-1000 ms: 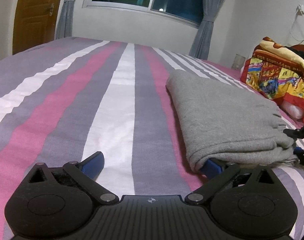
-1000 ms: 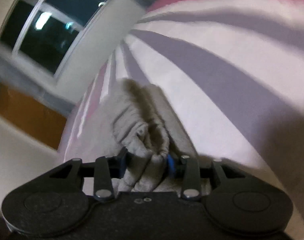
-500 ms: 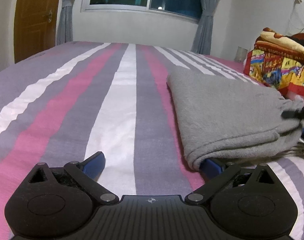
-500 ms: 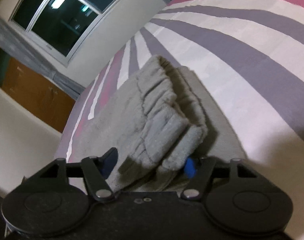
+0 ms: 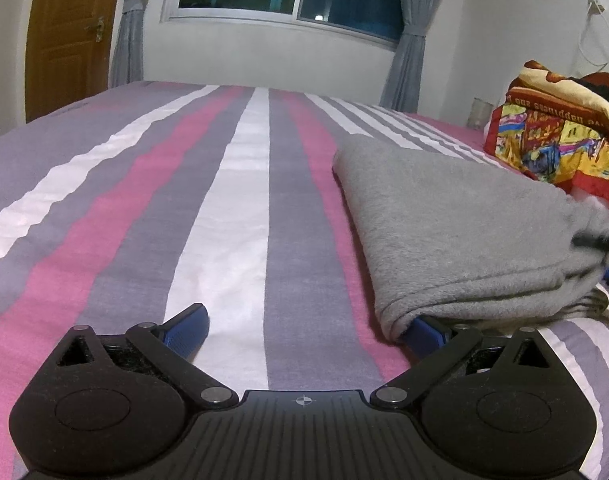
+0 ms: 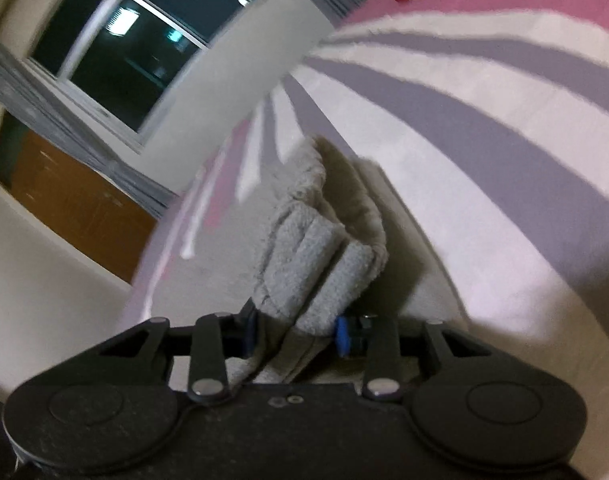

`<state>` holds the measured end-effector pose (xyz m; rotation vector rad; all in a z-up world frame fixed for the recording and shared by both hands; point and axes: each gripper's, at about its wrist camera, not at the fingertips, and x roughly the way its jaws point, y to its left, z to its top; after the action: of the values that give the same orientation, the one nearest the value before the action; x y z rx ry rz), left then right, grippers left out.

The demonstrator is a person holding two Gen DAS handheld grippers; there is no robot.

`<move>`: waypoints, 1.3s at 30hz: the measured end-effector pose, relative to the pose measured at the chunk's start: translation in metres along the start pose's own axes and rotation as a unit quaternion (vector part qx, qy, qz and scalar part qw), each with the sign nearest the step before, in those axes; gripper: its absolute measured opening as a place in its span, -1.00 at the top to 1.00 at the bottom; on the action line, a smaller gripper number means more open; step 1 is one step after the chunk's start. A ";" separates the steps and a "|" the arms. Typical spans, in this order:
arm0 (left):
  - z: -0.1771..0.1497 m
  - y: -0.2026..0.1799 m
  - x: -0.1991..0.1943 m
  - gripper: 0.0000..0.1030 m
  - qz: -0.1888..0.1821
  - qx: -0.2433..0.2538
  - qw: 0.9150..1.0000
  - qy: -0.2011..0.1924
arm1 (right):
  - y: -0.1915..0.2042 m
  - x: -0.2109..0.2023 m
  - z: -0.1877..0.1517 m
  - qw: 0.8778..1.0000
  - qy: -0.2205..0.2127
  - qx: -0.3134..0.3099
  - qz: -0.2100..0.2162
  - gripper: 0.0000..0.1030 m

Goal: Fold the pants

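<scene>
Pants, grey and fleecy, lie folded into a thick slab on the right part of the striped bed, near a bright patterned blanket heaped at the far right. My right gripper is clamped on a bunched, ribbed band of the cloth at one end of the slab, its blue pads pressed against the roll from both sides. My left gripper stands wide with nothing between its pads: one finger rests over bare sheet, the other is tucked just under the near corner of the fold.

Step in hand, as I judge it: carrying the gripped end over to make the next fold. To do it well I should keep the right grip firm so the thick layers do not slide apart, lift evenly, and close the left pads on the near corner before moving, so both ends travel together and the edges stay aligned.

Surface is soft and napped; the near edge shows several stacked layers, rounded at the fold, with a lighter inner layer peeking out beneath.
</scene>
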<state>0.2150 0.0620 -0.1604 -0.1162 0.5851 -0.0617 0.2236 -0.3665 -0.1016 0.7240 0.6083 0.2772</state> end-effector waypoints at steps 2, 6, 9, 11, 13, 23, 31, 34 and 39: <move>0.000 -0.001 0.000 -0.97 0.001 0.004 1.000 0.000 | -0.014 0.012 -0.004 0.999 0.029 0.010 -0.026 0.35; 0.000 -0.001 0.000 -0.97 0.000 0.001 1.000 0.000 | -0.012 0.008 -0.006 0.999 0.020 0.006 -0.027 0.32; 0.000 -0.001 -0.001 -0.97 -0.001 0.001 1.000 -0.001 | -0.010 0.004 -0.003 1.000 0.014 0.008 -0.021 0.31; 0.000 -0.001 -0.001 -0.98 -0.002 0.002 1.000 -0.001 | -0.014 0.013 -0.006 0.999 0.025 -0.002 -0.033 0.35; 0.000 -0.001 -0.001 -0.97 -0.002 0.001 1.000 -0.001 | -0.014 0.015 -0.006 0.999 0.024 0.003 -0.033 0.34; 0.000 -0.001 -0.001 -0.98 -0.001 0.001 1.000 -0.002 | -0.006 0.017 -0.005 0.999 0.022 0.002 -0.038 0.31; 0.000 -0.004 -0.001 -0.99 0.002 0.009 1.000 0.001 | -0.015 0.016 -0.008 0.999 0.018 0.008 -0.030 0.34; 0.000 -0.005 -0.001 -0.99 0.002 0.017 1.000 0.005 | -0.024 0.015 -0.007 0.998 0.013 0.050 -0.017 0.33; 0.000 -0.006 -0.006 -0.99 0.004 0.022 1.000 0.021 | -0.039 0.009 -0.007 0.994 0.011 0.111 0.013 0.20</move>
<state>0.2097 0.0562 -0.1562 -0.0696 0.6249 -0.0685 0.2278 -0.3873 -0.1359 0.9442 0.6575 0.2445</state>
